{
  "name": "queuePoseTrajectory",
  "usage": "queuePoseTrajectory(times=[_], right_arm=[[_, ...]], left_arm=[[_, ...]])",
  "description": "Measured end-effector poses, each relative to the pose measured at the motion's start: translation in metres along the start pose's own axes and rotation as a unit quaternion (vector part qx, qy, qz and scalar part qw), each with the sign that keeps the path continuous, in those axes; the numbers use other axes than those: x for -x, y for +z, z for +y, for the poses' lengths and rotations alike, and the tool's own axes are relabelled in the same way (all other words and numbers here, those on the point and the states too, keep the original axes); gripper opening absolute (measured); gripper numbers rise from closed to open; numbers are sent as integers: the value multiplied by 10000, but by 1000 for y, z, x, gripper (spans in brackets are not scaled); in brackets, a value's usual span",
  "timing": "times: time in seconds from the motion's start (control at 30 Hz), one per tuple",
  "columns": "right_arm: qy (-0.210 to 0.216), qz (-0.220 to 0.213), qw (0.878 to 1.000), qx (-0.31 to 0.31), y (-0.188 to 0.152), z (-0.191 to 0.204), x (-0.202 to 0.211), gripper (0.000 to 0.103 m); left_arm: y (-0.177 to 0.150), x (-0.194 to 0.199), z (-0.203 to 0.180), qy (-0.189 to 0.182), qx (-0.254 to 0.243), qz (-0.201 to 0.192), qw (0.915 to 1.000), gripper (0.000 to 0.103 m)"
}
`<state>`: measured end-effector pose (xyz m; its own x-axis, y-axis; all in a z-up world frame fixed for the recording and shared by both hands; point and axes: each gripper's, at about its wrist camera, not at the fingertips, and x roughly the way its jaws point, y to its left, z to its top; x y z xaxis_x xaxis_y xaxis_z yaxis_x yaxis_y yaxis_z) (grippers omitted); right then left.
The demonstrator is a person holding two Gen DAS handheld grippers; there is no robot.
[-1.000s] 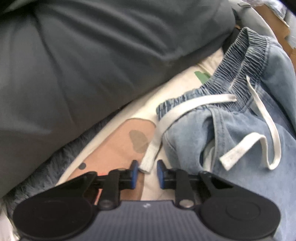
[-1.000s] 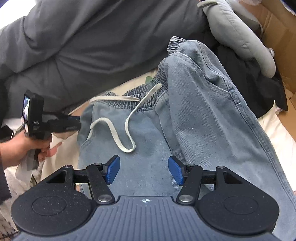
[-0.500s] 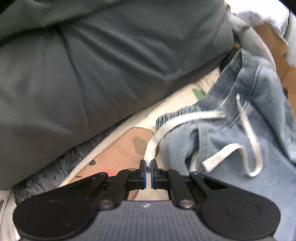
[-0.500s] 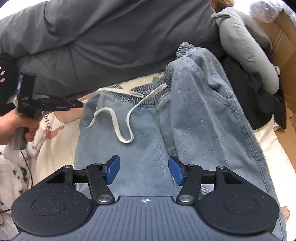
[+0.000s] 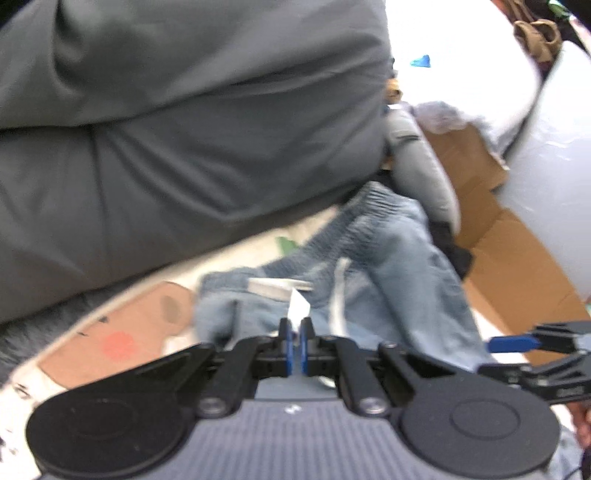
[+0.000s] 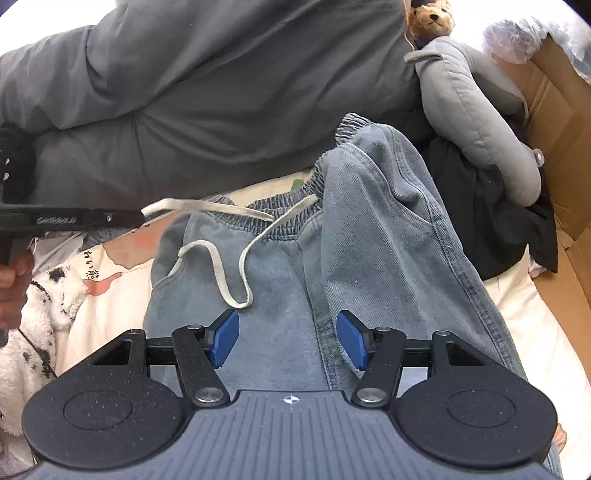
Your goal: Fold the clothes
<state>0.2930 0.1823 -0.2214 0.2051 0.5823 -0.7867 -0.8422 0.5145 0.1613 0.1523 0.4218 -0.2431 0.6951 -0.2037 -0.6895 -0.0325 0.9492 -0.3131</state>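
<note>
Denim trousers (image 6: 332, 236) beyond spread right fingers (image 6: 225, 338), left fingers (image 5: 283, 341) seemingly pinching drawstring (image 5: 297, 304)

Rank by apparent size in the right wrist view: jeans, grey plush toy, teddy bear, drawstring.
1. jeans
2. grey plush toy
3. drawstring
4. teddy bear; it lies farther back and is partly hidden, so its rank is unsure.

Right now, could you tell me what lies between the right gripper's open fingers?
Only the jeans lie there, seen in the right wrist view; the right gripper hovers open over them.
</note>
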Motion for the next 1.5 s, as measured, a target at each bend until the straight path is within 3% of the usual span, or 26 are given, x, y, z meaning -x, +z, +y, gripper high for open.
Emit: queuePoseTrajectory(times=[0.37, 0.57, 0.67, 0.7, 0.97, 1.27, 1.37, 1.5], right_arm=[[-167, -65, 9998, -32, 0, -12, -2, 65], [-160, -42, 9997, -164, 0, -19, -3, 65], [-144, -31, 9996, -221, 0, -20, -4, 65], [-132, -38, 9997, -226, 0, -21, -4, 65], [-198, -33, 9994, -283, -2, -33, -8, 65], [-420, -68, 9983, -389, -1, -49, -17, 65], [-478, -105, 9980, -395, 0, -52, -19, 66], [-487, -61, 9976, -480, 2, -54, -25, 66]], left_arm=[[-29, -31, -47, -947, 282, 395, 9943, 7], [-40, -33, -54, -1013, 323, 598, 9925, 12], [-40, -25, -53, -869, 274, 551, 9943, 33], [-39, -22, -52, -814, 273, 508, 9950, 36], [-26, -9, -15, -137, 574, 208, 9980, 36], [-1, -14, 49, 558, 1161, -163, 9915, 32], [4, -26, 70, 741, 1338, -152, 9881, 24], [4, -50, 89, 766, 1446, 19, 9865, 24]])
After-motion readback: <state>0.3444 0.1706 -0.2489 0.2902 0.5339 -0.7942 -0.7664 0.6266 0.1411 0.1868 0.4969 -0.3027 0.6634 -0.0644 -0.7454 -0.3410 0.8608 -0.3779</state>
